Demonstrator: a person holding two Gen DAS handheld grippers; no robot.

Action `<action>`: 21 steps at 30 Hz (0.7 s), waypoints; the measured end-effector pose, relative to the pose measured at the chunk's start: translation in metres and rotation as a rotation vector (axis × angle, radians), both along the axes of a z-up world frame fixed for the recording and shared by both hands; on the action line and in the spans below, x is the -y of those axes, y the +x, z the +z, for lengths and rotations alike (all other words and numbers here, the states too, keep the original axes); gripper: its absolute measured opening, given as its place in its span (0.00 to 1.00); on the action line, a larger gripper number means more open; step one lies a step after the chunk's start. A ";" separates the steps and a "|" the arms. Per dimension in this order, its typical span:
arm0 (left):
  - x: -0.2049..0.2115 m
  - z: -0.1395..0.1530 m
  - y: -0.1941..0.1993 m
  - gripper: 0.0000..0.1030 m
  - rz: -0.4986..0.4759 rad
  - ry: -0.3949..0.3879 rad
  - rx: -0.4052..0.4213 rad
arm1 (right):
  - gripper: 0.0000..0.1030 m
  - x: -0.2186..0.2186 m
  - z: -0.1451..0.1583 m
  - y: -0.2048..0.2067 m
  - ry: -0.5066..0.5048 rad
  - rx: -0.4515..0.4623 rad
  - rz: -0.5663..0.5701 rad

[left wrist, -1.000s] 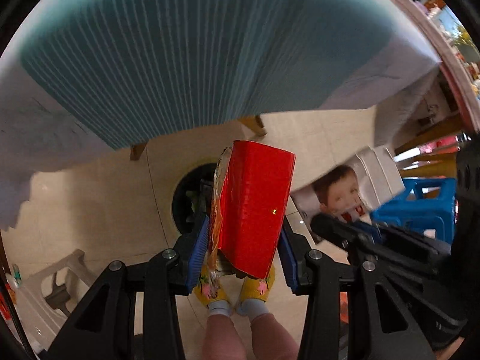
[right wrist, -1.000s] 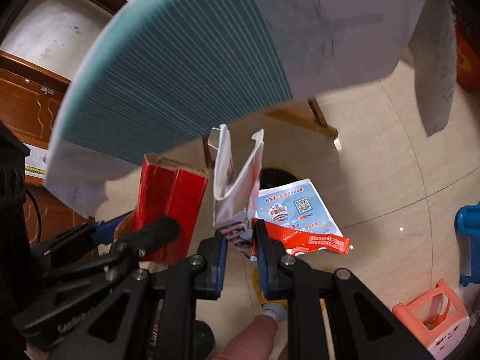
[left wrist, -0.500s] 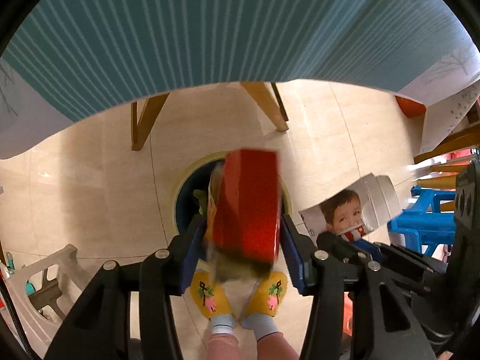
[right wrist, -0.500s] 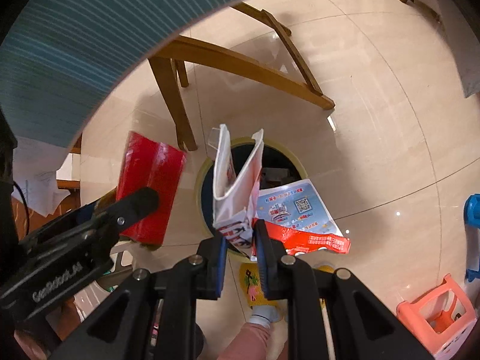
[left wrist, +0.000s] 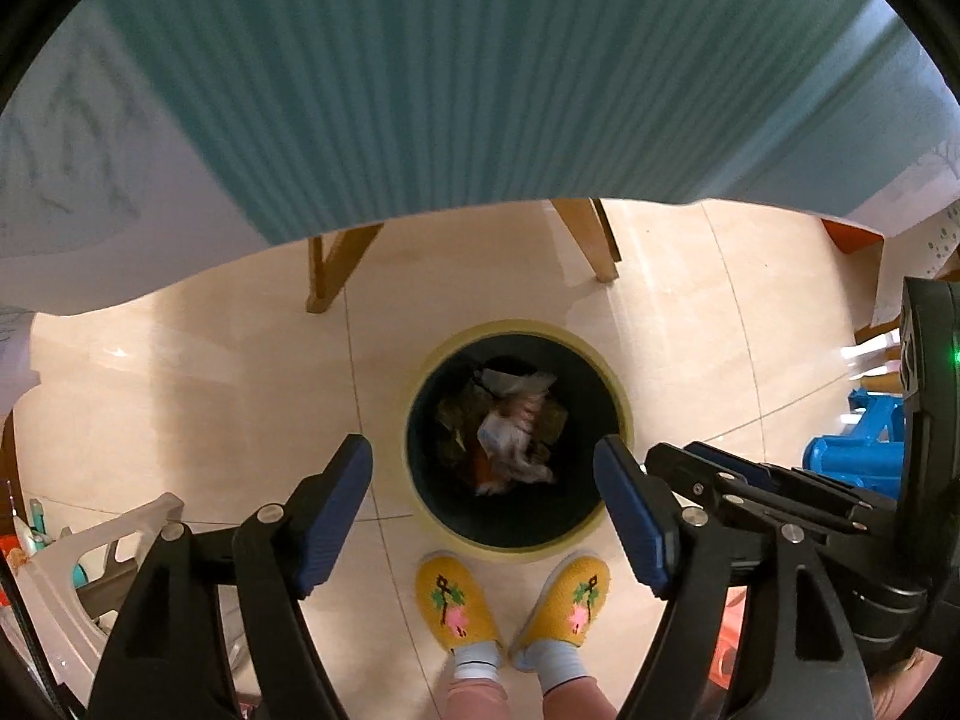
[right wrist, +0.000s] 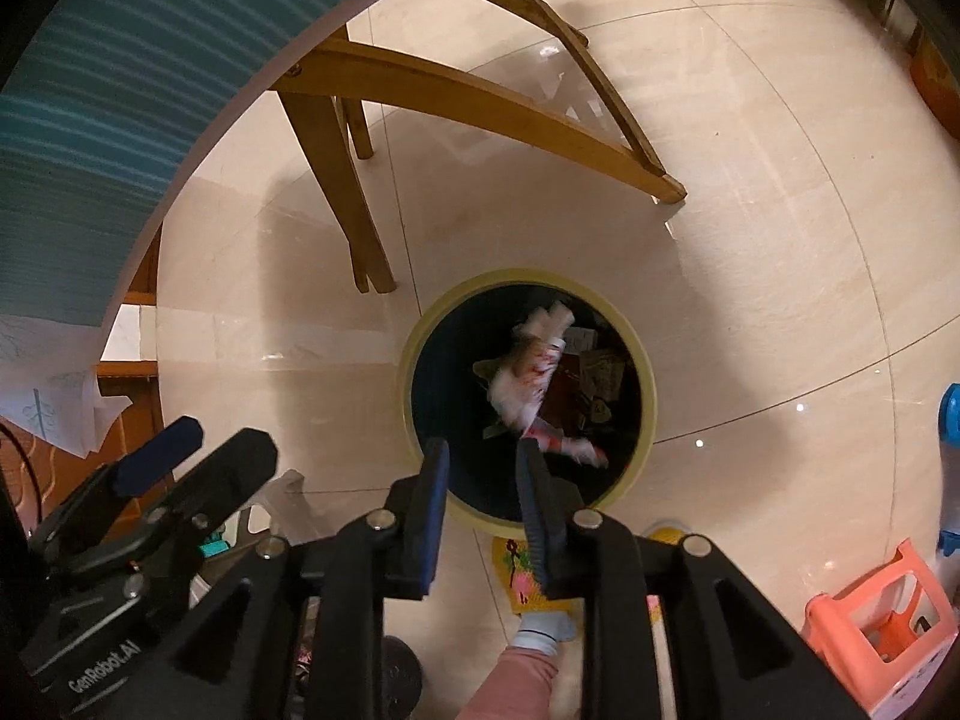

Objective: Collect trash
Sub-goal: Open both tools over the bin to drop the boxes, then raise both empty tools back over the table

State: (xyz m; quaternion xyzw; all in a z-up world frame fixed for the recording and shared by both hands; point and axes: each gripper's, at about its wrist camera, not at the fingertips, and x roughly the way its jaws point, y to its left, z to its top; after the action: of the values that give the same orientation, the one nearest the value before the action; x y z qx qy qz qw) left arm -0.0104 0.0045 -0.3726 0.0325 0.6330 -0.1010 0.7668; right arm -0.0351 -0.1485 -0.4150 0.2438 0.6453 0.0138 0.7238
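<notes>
Two tongs hang over one bin, and that is most of what I have to work with. Largest in view is the tabletop (left wrist: 480, 72) with its teal striped cloth, filling the upper part of the left camera, its wooden legs (right wrist: 336, 180) planted on the pale tiled floor (right wrist: 750, 210) beyond the bin. The bin (left wrist: 624, 414) stands on the floor just ahead of my yellow slippers (left wrist: 456, 606), round, dark inside, with a pale yellow rim.

My left tongs (left wrist: 483, 510) are wide apart and opening, nothing between them; the bin's mouth shows clear through the gap. My right tongs (right wrist: 480, 498) are narrowly apart and opening too, also empty. The trash (right wrist: 534, 384), white and red wrapping, blurred, sits within the bin's mouth in the right view, and a heap of crumpled packaging (left wrist: 510, 432) lies at the bottom in the left view.

Risks as I judge them: the blurred wrapper looks light and could catch the rim or drift out onto the floor. A pink stool (right wrist: 882, 624) and a blue one (left wrist: 852, 462) stand near on the right, so a careless swing away could knock them. Lifting straight up risks striking the tabletop's edge.
</notes>
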 end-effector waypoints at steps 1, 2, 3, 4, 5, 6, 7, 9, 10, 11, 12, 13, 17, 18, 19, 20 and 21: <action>-0.003 0.002 0.000 0.73 0.007 0.000 0.001 | 0.26 -0.002 0.001 0.000 -0.002 0.000 0.002; -0.005 0.004 -0.001 0.73 0.014 0.000 -0.001 | 0.26 -0.003 0.001 -0.001 -0.005 -0.003 0.005; -0.008 0.006 -0.001 0.73 0.020 0.000 -0.002 | 0.26 -0.005 0.003 -0.001 -0.007 -0.006 0.008; -0.009 0.008 -0.001 0.73 0.024 0.001 -0.003 | 0.26 -0.006 0.004 -0.001 -0.008 -0.009 0.012; -0.010 0.010 -0.001 0.73 0.028 0.001 -0.004 | 0.26 -0.008 0.005 -0.002 -0.009 -0.011 0.016; -0.010 0.012 -0.001 0.73 0.031 0.003 -0.003 | 0.26 -0.009 0.007 -0.003 -0.011 -0.013 0.020; -0.011 0.016 -0.002 0.73 0.034 0.006 -0.002 | 0.26 -0.010 0.010 -0.004 -0.011 -0.015 0.025; -0.015 0.025 -0.003 0.73 0.038 0.007 0.000 | 0.26 -0.012 0.019 -0.007 -0.010 -0.018 0.034; -0.017 0.032 -0.005 0.73 0.039 0.007 0.001 | 0.26 -0.014 0.024 -0.008 -0.010 -0.018 0.038; -0.018 0.039 -0.006 0.73 0.040 0.005 0.004 | 0.26 -0.015 0.030 -0.009 -0.009 -0.018 0.043; -0.019 0.048 -0.007 0.73 0.041 0.000 0.008 | 0.26 -0.016 0.037 -0.010 -0.007 -0.014 0.049; -0.018 0.052 -0.006 0.73 0.042 -0.004 0.013 | 0.26 -0.018 0.044 -0.011 -0.006 -0.010 0.053; -0.019 0.086 -0.012 0.73 0.040 -0.020 0.036 | 0.26 -0.023 0.081 -0.016 -0.010 0.018 0.078; -0.019 0.100 -0.014 0.73 0.037 -0.023 0.046 | 0.26 -0.024 0.089 -0.017 -0.010 0.026 0.084; -0.020 0.107 -0.014 0.73 0.034 -0.024 0.051 | 0.26 -0.025 0.100 -0.019 -0.011 0.038 0.093; -0.020 0.118 -0.015 0.73 0.030 -0.027 0.058 | 0.26 -0.026 0.112 -0.020 -0.010 0.052 0.102; -0.020 0.133 -0.017 0.73 0.026 -0.032 0.070 | 0.26 -0.027 0.121 -0.022 -0.010 0.064 0.110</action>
State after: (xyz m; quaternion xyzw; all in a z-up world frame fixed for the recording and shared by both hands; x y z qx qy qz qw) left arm -0.0274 0.0249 -0.2395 0.0157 0.6045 -0.0998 0.7901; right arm -0.0567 -0.1214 -0.2936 0.2038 0.6343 0.0580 0.7435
